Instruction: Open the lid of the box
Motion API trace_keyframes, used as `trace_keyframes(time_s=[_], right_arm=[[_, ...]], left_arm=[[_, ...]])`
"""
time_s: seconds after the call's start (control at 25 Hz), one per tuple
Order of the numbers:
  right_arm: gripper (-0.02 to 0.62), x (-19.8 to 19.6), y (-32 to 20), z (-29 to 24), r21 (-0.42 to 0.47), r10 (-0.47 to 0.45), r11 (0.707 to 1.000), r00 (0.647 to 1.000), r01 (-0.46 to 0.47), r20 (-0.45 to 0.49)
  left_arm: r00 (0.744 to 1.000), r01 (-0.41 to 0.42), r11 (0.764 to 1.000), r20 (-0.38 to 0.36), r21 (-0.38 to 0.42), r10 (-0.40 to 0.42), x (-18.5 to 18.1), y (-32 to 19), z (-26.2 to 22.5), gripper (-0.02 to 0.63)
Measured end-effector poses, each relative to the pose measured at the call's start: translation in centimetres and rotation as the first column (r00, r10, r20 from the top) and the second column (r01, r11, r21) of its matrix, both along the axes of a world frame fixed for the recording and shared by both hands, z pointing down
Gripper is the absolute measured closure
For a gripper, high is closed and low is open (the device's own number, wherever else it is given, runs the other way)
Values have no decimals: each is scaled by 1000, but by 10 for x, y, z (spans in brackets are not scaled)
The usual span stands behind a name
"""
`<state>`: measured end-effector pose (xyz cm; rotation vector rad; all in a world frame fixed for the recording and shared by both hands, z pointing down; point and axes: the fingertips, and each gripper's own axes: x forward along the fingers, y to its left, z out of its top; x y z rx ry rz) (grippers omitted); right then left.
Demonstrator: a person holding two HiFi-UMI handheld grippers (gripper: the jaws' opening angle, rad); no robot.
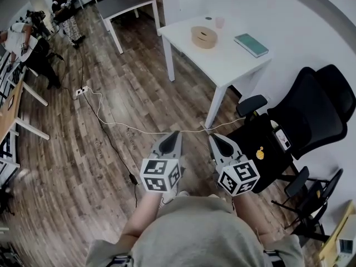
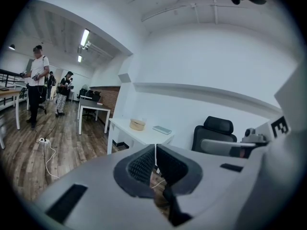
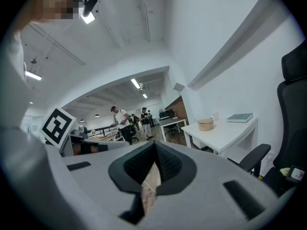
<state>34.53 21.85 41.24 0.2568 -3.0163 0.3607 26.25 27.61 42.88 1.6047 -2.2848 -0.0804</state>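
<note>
A round tan box with a lid (image 1: 204,36) stands on a white table (image 1: 222,60) across the room; it also shows as a small box (image 2: 137,124) in the left gripper view and a small box (image 3: 206,124) in the right gripper view. My left gripper (image 1: 173,135) and right gripper (image 1: 218,139) are held side by side close to my body, over the wood floor, well short of the table. Both are shut with nothing between their jaws.
A teal book (image 1: 251,44) and a small cup (image 1: 219,22) share the white table. Black office chairs (image 1: 289,132) stand to the right. A white cable (image 1: 128,128) and power strip lie on the floor. People (image 1: 33,43) stand at desks far left.
</note>
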Motion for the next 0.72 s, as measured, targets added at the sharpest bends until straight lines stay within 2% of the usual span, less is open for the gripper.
trace_keyframes(time_s=[0.32, 0.56, 0.72], right_arm=[[594, -26, 10, 3, 6, -2, 1000, 1000, 2, -21], [594, -37, 2, 11, -2, -8, 1000, 999, 8, -45], [594, -57, -6, 15, -9, -28, 1000, 999, 28, -47]], left_arm=[[1000, 10, 1000, -10, -5, -10, -32, 13, 6, 597], [1000, 22, 1000, -21, -7, -22, -47, 8, 11, 597], [999, 35, 999, -25, -14, -35, -66, -2, 15, 597]])
